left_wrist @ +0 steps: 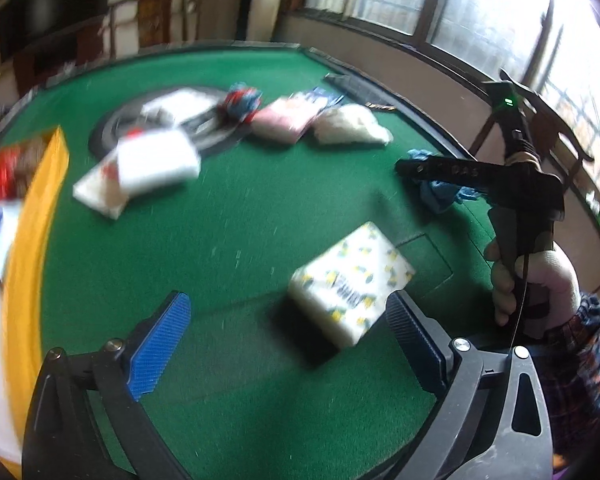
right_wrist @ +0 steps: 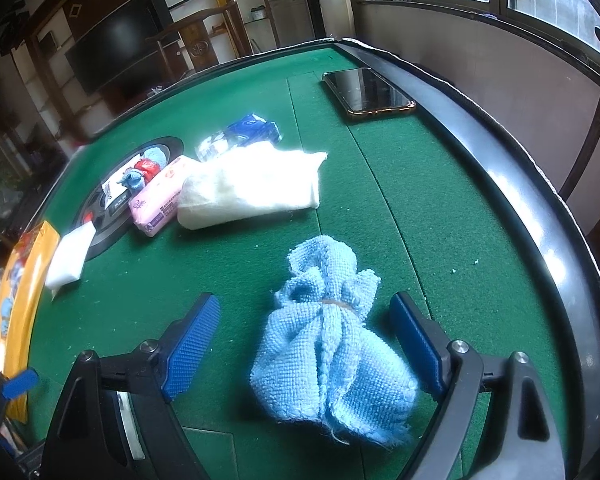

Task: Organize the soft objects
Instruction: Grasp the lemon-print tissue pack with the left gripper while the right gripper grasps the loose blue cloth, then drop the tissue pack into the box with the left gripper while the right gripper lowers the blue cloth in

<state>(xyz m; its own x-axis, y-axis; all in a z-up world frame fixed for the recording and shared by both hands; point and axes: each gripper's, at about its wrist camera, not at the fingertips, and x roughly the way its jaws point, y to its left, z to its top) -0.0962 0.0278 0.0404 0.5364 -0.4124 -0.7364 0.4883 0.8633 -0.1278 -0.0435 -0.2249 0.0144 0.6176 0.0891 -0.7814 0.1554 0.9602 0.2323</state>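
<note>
My left gripper [left_wrist: 288, 320] is open over the green table [left_wrist: 236, 208]; a lemon-print tissue pack [left_wrist: 350, 282] lies just ahead, close to its right finger. My right gripper [right_wrist: 306, 320] is open, with a bundled light-blue cloth [right_wrist: 328, 344] lying between its fingers, untouched. In the left wrist view that gripper [left_wrist: 480, 172] hovers over the blue cloth [left_wrist: 440, 196]. A white fluffy pack [right_wrist: 252, 188], a pink tissue pack [right_wrist: 160, 200], a blue pack [right_wrist: 248, 128] and a white pack [right_wrist: 68, 260] lie farther off.
A yellow container [left_wrist: 32, 240] stands at the left table edge, holding packs. A round black hub [left_wrist: 164, 124] sits mid-table with small soft items on it. A phone [right_wrist: 368, 92] lies at the far right. A raised dark rim [right_wrist: 520, 208] borders the table.
</note>
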